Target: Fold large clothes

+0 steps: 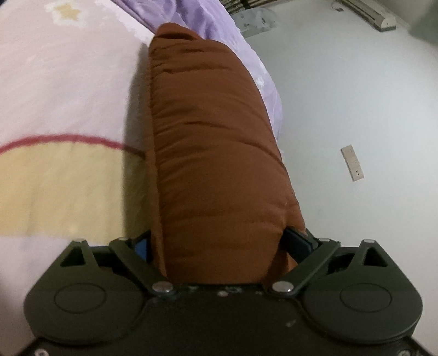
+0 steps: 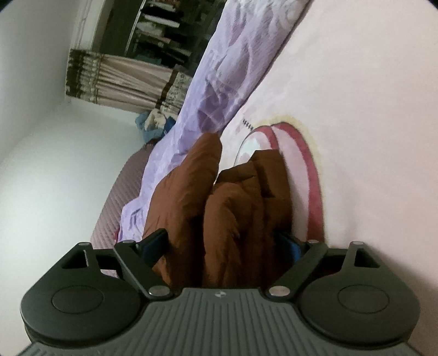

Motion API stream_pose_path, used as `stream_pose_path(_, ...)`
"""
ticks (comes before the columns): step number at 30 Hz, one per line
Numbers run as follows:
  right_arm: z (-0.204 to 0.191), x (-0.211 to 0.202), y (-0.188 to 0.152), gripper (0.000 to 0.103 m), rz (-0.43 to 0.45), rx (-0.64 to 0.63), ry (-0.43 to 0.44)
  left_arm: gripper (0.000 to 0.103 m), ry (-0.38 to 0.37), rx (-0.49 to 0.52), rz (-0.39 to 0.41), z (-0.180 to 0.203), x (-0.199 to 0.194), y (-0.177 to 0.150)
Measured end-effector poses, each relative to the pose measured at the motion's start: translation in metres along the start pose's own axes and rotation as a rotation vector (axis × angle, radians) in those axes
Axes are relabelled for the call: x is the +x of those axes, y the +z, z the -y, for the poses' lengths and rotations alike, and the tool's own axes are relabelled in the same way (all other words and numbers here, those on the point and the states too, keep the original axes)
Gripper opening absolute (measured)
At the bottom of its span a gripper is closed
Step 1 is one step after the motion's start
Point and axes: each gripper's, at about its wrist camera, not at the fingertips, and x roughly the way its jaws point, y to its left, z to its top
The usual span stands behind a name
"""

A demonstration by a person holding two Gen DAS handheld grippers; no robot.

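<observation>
A padded rust-brown jacket (image 1: 216, 142) lies on a pink bed cover (image 1: 68, 90) near the bed's edge. My left gripper (image 1: 219, 246) is shut on one end of the jacket; the thick fabric fills the space between its fingers and hides the blue pads almost fully. In the right wrist view the same brown jacket (image 2: 232, 208) is bunched in several folds. My right gripper (image 2: 221, 249) is shut on these folds, with the fingers held apart by the padding.
A lilac sheet (image 1: 191, 22) hangs along the bed's edge and also shows in the right wrist view (image 2: 219, 82). A white wall (image 1: 356, 95) carries a socket plate (image 1: 352, 163). Curtains (image 2: 117, 79) and a dark window stand beyond the bed.
</observation>
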Motion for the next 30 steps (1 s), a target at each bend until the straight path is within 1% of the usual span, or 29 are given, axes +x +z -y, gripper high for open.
stream_pose_path(5, -0.008, 0.008, 0.0, 0.103, -0.014, -0.045, -0.021, 0.099, 0.037, 0.041, 0.002, 0.007, 0.011, 0.002)
stream_pose_path(6, -0.01, 0.009, -0.001, 0.103, -0.015, -0.054, -0.026, 0.099, 0.045, 0.045, 0.001, 0.009, 0.013, 0.003)
stream_pose_path(7, -0.01, 0.009, -0.002, 0.1, -0.015, -0.058, -0.032, 0.099, 0.053, 0.047, 0.0, 0.01, 0.015, 0.003)
stream_pose_path(9, -0.009, 0.008, -0.004, 0.082, -0.018, -0.046, -0.039, 0.097, 0.055, 0.032, 0.002, 0.011, 0.016, 0.004)
stream_pose_path(10, -0.009, 0.007, -0.005, 0.077, -0.015, -0.037, -0.043, 0.095, 0.054, 0.023, 0.005, 0.011, 0.016, 0.003)
stream_pose_path(12, -0.01, 0.005, -0.007, 0.058, -0.009, -0.028, -0.037, 0.093, 0.059, 0.021, 0.013, 0.014, 0.015, 0.002)
stream_pose_path(15, -0.022, 0.001, -0.011, 0.049, 0.003, -0.046, -0.037, 0.091, 0.074, 0.057, 0.019, 0.025, 0.011, 0.0)
stream_pose_path(17, -0.035, -0.002, -0.013, 0.047, 0.015, -0.066, -0.028, 0.085, 0.056, 0.085, 0.02, 0.033, 0.003, 0.001)
stream_pose_path(21, -0.066, -0.002, -0.021, 0.044, 0.033, -0.119, -0.01, 0.085, 0.075, 0.148, 0.043, 0.048, -0.021, 0.005)
stream_pose_path(23, -0.083, 0.004, -0.026, 0.043, 0.03, -0.146, 0.005, 0.085, 0.08, 0.164, 0.06, 0.053, -0.04, 0.009)
stream_pose_path(30, -0.137, 0.04, -0.045, 0.043, 0.007, -0.179, 0.098, 0.085, 0.105, 0.217, 0.133, 0.084, -0.098, 0.0)
